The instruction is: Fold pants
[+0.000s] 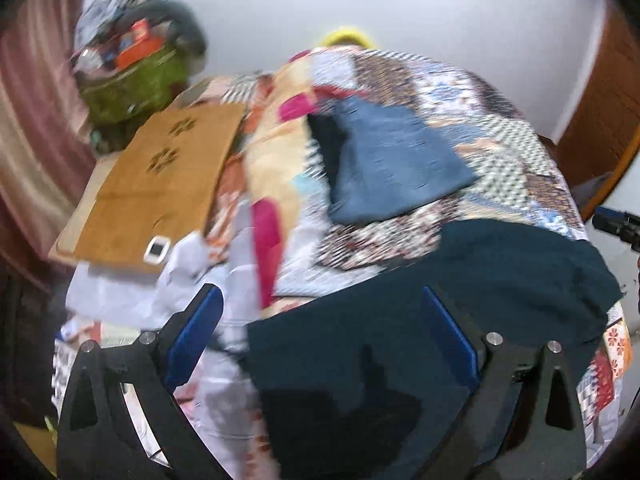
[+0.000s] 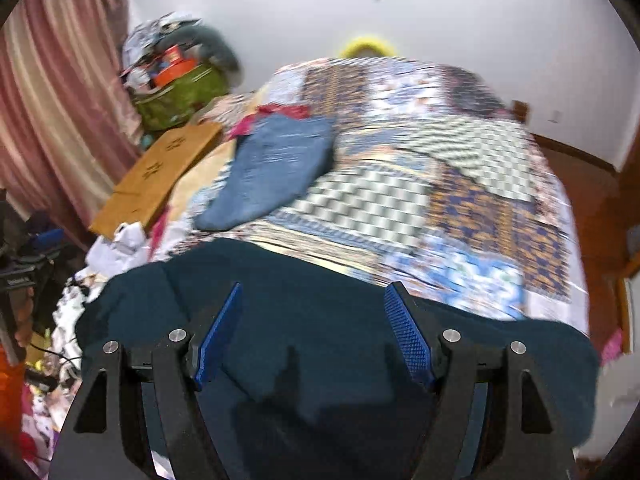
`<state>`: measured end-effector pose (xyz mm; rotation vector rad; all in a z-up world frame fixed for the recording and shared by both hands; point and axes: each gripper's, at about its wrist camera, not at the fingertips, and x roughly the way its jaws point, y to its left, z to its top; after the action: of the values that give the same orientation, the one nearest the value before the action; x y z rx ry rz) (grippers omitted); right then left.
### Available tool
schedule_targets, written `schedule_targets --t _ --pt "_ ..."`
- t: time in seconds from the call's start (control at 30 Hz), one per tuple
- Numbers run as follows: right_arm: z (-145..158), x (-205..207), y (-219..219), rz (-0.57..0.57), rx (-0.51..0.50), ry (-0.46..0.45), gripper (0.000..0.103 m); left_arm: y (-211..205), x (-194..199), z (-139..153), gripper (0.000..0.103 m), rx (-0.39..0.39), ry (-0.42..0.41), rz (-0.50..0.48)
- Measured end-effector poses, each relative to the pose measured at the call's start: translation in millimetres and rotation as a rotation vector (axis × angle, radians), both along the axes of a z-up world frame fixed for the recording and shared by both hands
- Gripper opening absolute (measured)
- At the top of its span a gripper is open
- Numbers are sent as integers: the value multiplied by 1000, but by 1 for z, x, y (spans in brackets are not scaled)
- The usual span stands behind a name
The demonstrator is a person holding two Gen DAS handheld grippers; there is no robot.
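Dark teal pants (image 1: 460, 300) (image 2: 320, 368) lie spread across the near edge of the bed. My left gripper (image 1: 324, 320) hovers over their left part. It is open, and its blue pads (image 1: 196, 336) stand wide apart with nothing pinched. My right gripper (image 2: 316, 312) hangs above the middle of the pants, also open, with only cloth below its blue pads (image 2: 408, 336). A folded pair of blue jeans (image 1: 392, 168) (image 2: 272, 168) rests farther back on the bed. Both views are blurred by motion.
A patchwork bedspread (image 1: 500, 148) (image 2: 460, 184) covers the bed. A brown flat board (image 1: 160, 184) (image 2: 160, 172) lies at its left side, with a white crumpled cloth (image 1: 192, 280) in front of it. A green bag (image 1: 132, 80) (image 2: 180, 92) full of things stands by the pink curtain (image 2: 60, 100).
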<state>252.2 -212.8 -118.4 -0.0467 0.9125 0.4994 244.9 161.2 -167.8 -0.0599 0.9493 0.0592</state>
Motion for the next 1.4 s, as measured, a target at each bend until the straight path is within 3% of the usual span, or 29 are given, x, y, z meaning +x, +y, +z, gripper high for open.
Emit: schedule_targets --t 0.13,0.27,0.3,0.33,0.37,0.43,0.53,0.6,0.73,0.8,0.87,0.9,1.03,1.1,1.23,1.27,1.3,1.37,1.4 --pt "-11 22 45 78 -40 30 69 37 -7 -33 99 -71 61 36" --pt "-29 40 79 148 -68 69 70 46 -8 -69 99 -147 133 37" --pt "-35 46 89 162 -77 80 69 45 -6 -80 96 -168 159 22" --pt "-41 51 96 171 -83 95 69 42 -5 -87 87 -192 181 2" --pt "-47 57 104 183 -92 110 69 40 -3 -92 79 -205 195 -13" --pt "-58 66 117 193 -130 133 69 35 -2 -101 71 -232 209 -40" --pt "-75 77 127 206 -138 222 67 35 -2 -108 70 -253 216 -47" --pt "-83 80 132 226 -119 276 57 37 -3 -112 70 -282 224 -48" --pt "-90 78 150 291 -121 325 56 46 -10 -121 69 -391 246 -35" --pt "-92 78 157 308 -124 327 52 49 -14 -124 61 -413 244 -16" --pt "-95 76 164 310 -156 320 40 48 -17 -123 38 -386 238 -1" --pt "-95 76 165 312 -165 314 34 47 -19 -121 33 -362 231 15" --pt "-90 68 165 306 -172 251 23 46 -21 -111 26 -335 186 34" --pt "-86 67 164 297 -170 215 8 44 -19 -103 24 -288 154 48" --pt "-68 75 164 259 -154 143 3 49 -18 -73 21 -193 67 78" --pt "-65 79 165 268 -158 152 3 52 -18 -65 16 -173 44 87" --pt "-61 82 164 256 -156 143 3 57 -16 -57 0 -145 21 111" --pt "-53 88 159 224 -131 128 3 71 -15 -52 0 -52 23 195" --pt "-50 90 156 213 -120 124 3 80 -14 -54 0 -76 36 204"
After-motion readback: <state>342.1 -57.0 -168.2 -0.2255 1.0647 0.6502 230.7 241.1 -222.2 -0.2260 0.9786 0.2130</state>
